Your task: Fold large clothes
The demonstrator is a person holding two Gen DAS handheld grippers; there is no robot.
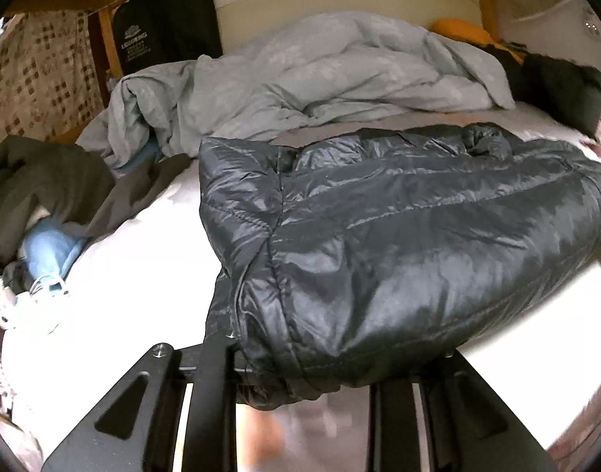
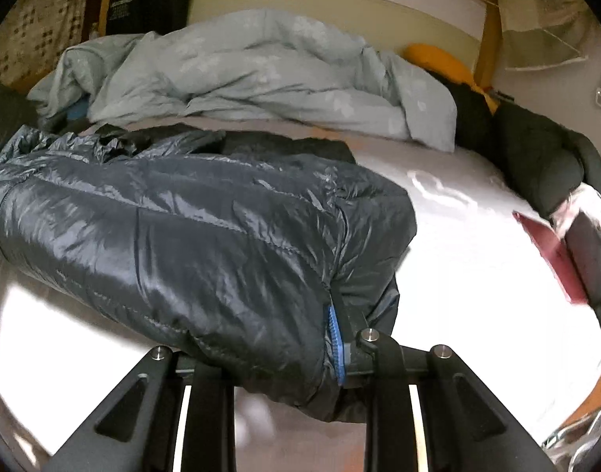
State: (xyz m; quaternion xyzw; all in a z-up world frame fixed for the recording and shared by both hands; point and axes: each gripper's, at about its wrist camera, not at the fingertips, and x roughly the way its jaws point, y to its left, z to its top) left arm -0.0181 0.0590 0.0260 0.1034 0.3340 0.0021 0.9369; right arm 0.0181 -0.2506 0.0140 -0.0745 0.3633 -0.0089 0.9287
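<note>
On the white bed sheet (image 1: 135,244) lies a dark shiny puffer jacket (image 1: 398,244), spread crosswise, its near edge raised off the sheet. Left gripper (image 1: 300,369) is clamped on the near hem at one end; right gripper (image 2: 300,373) is clamped on the other, beside a blue zipper (image 2: 335,350). Behind lies a rumpled grey duvet (image 1: 300,78).

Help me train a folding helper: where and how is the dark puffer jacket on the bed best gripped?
Grip the puffer jacket at its near hem, one corner per gripper, coming from the bed's near edge. The left gripper and right gripper already pinch it there; the hem by the blue zipper is a thin edge.
</note>
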